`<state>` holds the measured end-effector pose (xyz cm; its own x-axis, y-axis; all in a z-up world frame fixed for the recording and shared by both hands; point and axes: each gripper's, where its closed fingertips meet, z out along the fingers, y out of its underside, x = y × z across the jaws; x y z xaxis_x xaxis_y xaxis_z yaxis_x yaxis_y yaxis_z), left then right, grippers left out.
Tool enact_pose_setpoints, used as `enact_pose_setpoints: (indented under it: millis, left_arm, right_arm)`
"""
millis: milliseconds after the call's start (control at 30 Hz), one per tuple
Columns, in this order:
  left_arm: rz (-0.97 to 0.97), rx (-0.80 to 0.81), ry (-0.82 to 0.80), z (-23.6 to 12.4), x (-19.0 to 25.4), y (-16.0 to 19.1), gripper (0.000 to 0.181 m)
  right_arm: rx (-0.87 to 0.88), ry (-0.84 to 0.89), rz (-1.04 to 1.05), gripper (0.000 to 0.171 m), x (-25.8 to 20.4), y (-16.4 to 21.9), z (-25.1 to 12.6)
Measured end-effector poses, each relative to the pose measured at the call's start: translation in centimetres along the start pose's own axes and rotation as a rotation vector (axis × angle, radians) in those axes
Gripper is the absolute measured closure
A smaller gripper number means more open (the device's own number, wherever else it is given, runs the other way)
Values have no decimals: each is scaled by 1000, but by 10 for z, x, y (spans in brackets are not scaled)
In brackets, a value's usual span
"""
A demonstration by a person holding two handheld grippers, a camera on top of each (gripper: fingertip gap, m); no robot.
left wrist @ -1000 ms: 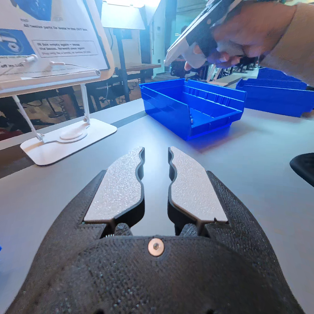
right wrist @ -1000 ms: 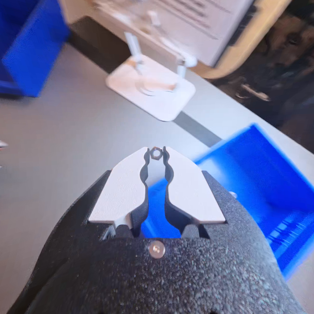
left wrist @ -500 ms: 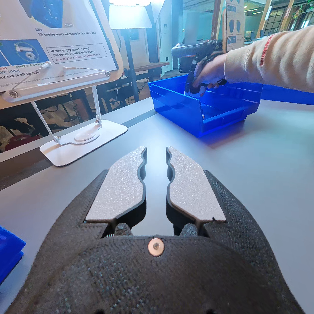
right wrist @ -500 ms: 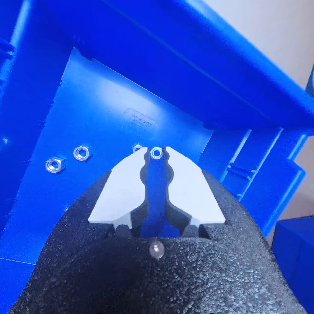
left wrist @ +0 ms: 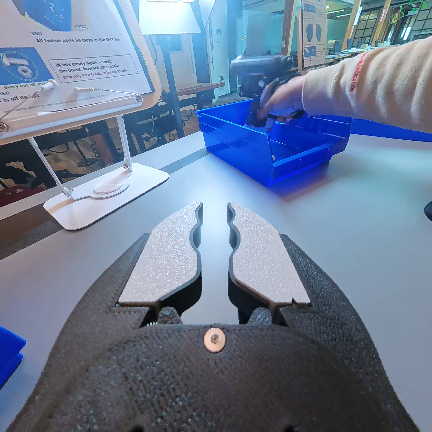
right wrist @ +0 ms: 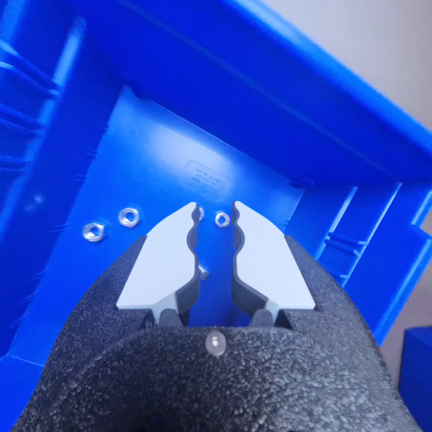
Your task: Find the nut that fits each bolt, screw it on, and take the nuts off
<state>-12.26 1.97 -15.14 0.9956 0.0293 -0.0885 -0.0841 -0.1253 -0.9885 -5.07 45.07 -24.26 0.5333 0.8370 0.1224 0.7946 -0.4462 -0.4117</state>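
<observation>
Left wrist view: left gripper sits low over the grey tabletop, jaws parted with a narrow gap, nothing between them. Ahead stands the blue plastic bin; a hand in a cream sleeve dips the right gripper into it. White document stand with a printed instruction sheet to the left. Another blue bin's corner at the bottom-left edge.

Right wrist view: right gripper points down into the blue plastic bin, jaws apart, gripping nothing. A small silver hex nut lies flat on the bin floor just beyond the tips, close to the right finger. A second nut peeks out beside the left fingertip, two more silver nuts lie further left, and a small silver bolt end shows between the fingers, nearer the body.

Step reads as dropping or sorting loose nuts in the bin. To do it well: keep the jaws wide while lifting straight up so the fingertips don't nudge the nearest nut, avoid dragging along the floor, clear the bin wall before swinging away. If a pick comes next, centre one nut between the tips first; neighbours sit close and two could get pinched.
</observation>
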Motion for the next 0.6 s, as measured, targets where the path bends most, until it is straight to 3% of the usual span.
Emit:
enact_pose_setpoints:
  millis: [33, 200, 367, 467, 600]
  left_arm:
    - [1, 1, -2, 0, 0, 0, 162]
    - [14, 20, -33, -4, -10, -7, 164]
    - [-3, 65, -170, -19, -56, -22, 163]
    - [-44, 91, -330, -45, -112, -34, 164]
    - [-129, -79, -455, -80, -192, -24, 161]
  right_arm:
    - [71, -28, -12, 145, -7, -9, -11]
    - [610, -212, -92, 148, -64, -47, -118]
    - [1051, -403, -157, 149, -133, -4, -235]
    - [1180, -479, -171, 156, -169, 47, -260]
    - [1117, -570, -242, 156, -212, 109, -241]
